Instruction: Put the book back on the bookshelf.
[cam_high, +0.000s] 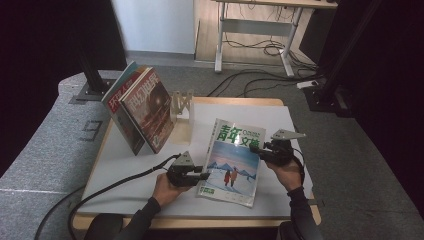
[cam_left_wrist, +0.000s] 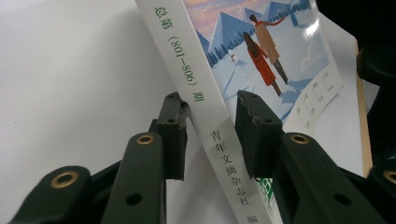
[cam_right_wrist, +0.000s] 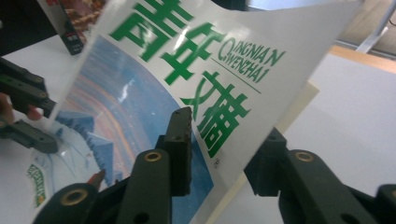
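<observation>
The left hand-held gripper (cam_left_wrist: 212, 116) is straddling the white spine of a thick snowy-covered magazine (cam_left_wrist: 261, 51) lying on the white worktop (cam_left_wrist: 70, 84), its black jaws standing slightly apart from the spine.

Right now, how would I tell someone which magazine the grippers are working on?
Start at the white table top. Two magazines stand leaning at its back left; the one you want lies near the front, between the left gripper and right gripper. Its cover alone shows green characters above a snowy scene with two walkers.
</observation>
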